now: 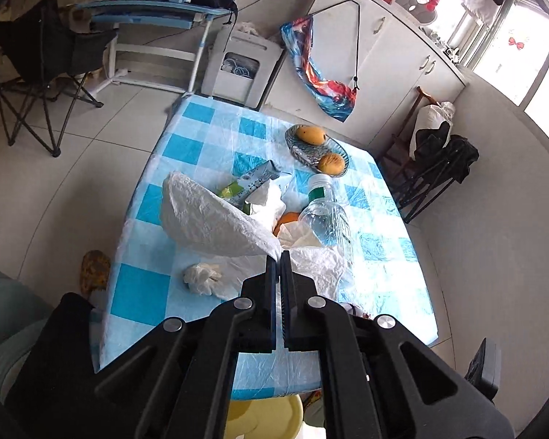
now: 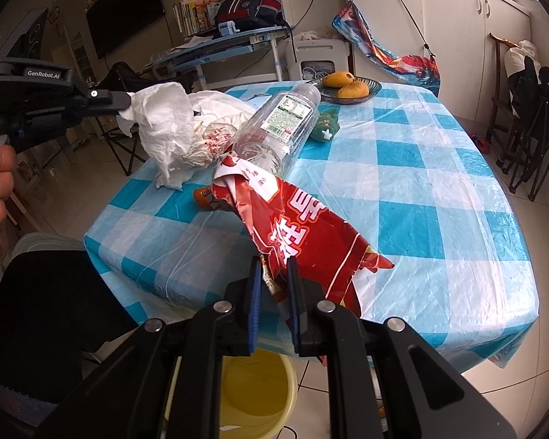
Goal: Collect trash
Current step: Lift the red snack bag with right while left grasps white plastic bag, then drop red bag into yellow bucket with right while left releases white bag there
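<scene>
My left gripper (image 1: 279, 256) is shut on the rim of a white plastic bag (image 1: 208, 216) and holds it open above the table; it also shows in the right wrist view (image 2: 126, 106) gripping the white plastic bag (image 2: 164, 120). The bag holds a clear plastic bottle (image 1: 325, 216), a carton (image 1: 252, 181) and tissue. My right gripper (image 2: 274, 267) is shut on a red snack wrapper (image 2: 303, 234), lifted above the near table edge. The clear plastic bottle (image 2: 278, 124) lies tilted at the bag mouth. A crumpled white tissue (image 1: 203, 278) lies on the tablecloth.
Blue-and-white checked table (image 2: 421, 190). A glass dish with mangoes (image 2: 347, 87) stands at the far side, beside a green toy (image 2: 325, 126). A yellow bucket (image 2: 252, 391) stands on the floor below the near edge. Folding chairs (image 2: 530, 117) stand right, a desk (image 1: 146, 18) beyond.
</scene>
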`<state>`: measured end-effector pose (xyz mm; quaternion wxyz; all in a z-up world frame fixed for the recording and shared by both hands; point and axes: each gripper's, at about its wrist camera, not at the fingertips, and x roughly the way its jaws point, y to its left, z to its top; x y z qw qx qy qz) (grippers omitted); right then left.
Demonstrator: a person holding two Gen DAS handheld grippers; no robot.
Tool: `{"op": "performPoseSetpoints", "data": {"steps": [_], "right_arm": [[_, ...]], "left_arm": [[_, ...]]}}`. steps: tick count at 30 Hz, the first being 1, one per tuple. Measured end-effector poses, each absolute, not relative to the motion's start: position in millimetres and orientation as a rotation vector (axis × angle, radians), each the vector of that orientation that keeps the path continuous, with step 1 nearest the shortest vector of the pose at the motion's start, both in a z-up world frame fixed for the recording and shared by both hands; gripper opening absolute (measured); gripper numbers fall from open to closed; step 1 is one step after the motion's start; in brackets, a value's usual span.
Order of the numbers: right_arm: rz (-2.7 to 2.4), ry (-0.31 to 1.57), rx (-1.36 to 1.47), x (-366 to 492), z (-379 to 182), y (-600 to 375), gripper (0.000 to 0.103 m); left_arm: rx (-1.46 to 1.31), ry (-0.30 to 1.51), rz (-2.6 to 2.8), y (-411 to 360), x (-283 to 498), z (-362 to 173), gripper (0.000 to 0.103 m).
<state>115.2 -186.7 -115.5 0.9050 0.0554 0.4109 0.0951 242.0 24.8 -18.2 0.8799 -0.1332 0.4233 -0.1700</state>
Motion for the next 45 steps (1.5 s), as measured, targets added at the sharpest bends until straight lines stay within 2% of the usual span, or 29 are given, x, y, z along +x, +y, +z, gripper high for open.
{"op": "performPoseSetpoints", "data": {"steps": [7, 16, 23, 24, 25, 26, 27, 29, 30, 32, 34, 39, 45], "right_arm": [[0.212, 0.827, 0.122, 111.2, -109.1, -186.4, 0.014], [0.273, 0.805, 0.075, 89.3, -96.6, -170.4, 0.014], [0.226, 0.770, 0.007, 85.4, -92.9, -168.3, 0.015], [0.221, 0.762, -0.003, 87.0, -92.4, -168.1, 0.027], [0.208, 0.754, -0.018, 89.4, -92.3, -167.8, 0.053], [0.189, 0.737, -0.039, 91.8, -92.0, -167.0, 0.061], [0.181, 0.734, -0.065, 96.0, -92.9, -165.1, 0.064], [0.166, 0.754, -0.099, 107.2, -97.9, -162.8, 0.063], [0.155, 0.760, -0.114, 112.0, -101.2, -163.0, 0.058], [0.149, 0.797, -0.118, 122.6, -110.6, -164.6, 0.043], [0.151, 0.835, -0.108, 126.8, -119.6, -167.6, 0.014], [0.199, 0.822, -0.084, 108.2, -108.6, -168.2, 0.005], [0.343, 0.896, 0.093, 74.6, -101.4, -164.7, 0.005]], "left_arm": [[-0.238, 0.849, -0.404, 23.6, 223.6, -0.3, 0.003], [-0.124, 0.909, -0.405, 31.5, 172.1, -16.9, 0.003], [-0.143, 0.967, -0.385, 51.8, 151.0, -36.6, 0.003], [-0.147, 0.972, -0.385, 54.0, 148.8, -38.3, 0.003], [-0.150, 0.974, -0.388, 55.2, 146.8, -39.5, 0.003], [-0.151, 0.977, -0.389, 54.6, 145.1, -40.9, 0.003], [-0.151, 0.978, -0.392, 54.5, 143.3, -41.6, 0.003], [-0.149, 0.984, -0.403, 50.6, 140.6, -42.8, 0.003], [-0.144, 0.988, -0.410, 48.5, 139.0, -43.7, 0.003], [-0.132, 0.996, -0.422, 43.5, 135.1, -45.9, 0.003], [-0.124, 1.009, -0.434, 39.0, 131.7, -49.5, 0.003], [-0.109, 1.041, -0.457, 31.8, 122.9, -59.8, 0.003], [-0.080, 1.058, -0.466, 32.1, 108.6, -64.0, 0.003]]}}
